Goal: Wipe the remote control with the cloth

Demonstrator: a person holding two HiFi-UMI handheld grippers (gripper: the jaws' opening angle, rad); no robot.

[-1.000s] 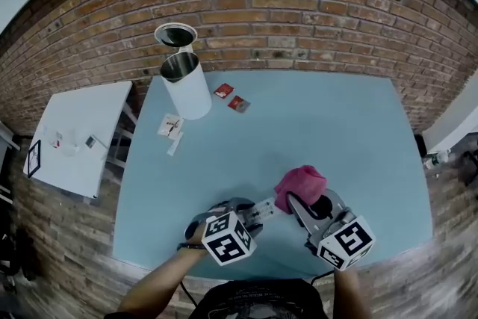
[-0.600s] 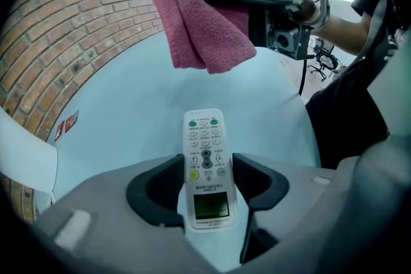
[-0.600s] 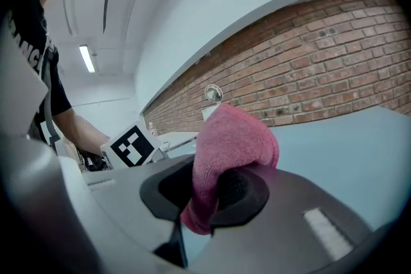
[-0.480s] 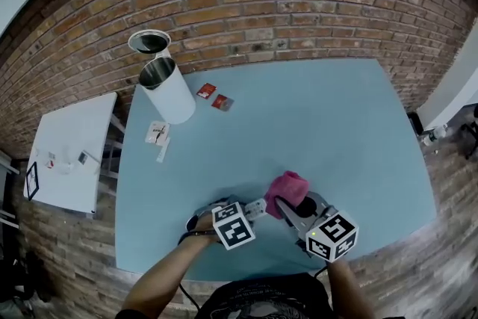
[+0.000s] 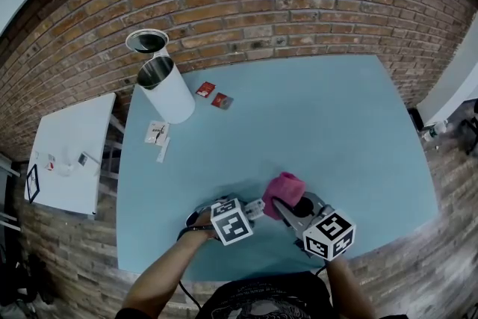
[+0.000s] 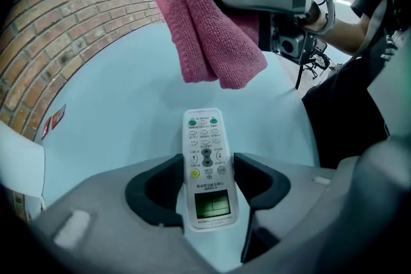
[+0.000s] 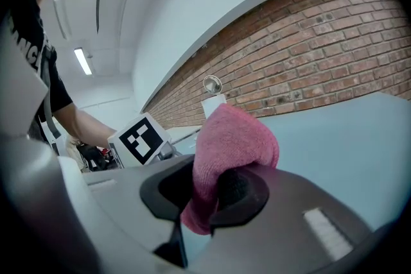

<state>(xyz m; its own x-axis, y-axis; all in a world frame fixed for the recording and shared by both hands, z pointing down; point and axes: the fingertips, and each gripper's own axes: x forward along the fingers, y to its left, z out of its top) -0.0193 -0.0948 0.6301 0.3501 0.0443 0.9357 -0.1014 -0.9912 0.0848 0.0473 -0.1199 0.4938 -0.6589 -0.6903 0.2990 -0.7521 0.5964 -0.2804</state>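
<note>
A white remote control (image 6: pixel 205 163) with a small screen sits between the pads of my left gripper (image 6: pixel 207 160), which touch both its long edges. These jaws have just been opening slightly, with the remote still between them. The remote points steeply down at the blue table (image 5: pixel 321 123). In the head view the left gripper (image 5: pixel 250 210) is near the table's front edge. A pink cloth (image 7: pixel 231 138) is bunched in my right gripper (image 7: pixel 209 179), which is shut on it. The cloth (image 6: pixel 209 22) hangs just beyond the remote's far end, not touching it.
A white cylinder bin (image 5: pixel 168 90) stands at the table's far left, its lid (image 5: pixel 147 39) behind it. Two red packets (image 5: pixel 213 95) and white paper packets (image 5: pixel 157 134) lie near it. A white side table (image 5: pixel 71 153) is left of the blue table. A brick wall runs behind.
Both grippers have sunk toward the table, keeping the remote and the cloth close together. The head view has shifted a little.
</note>
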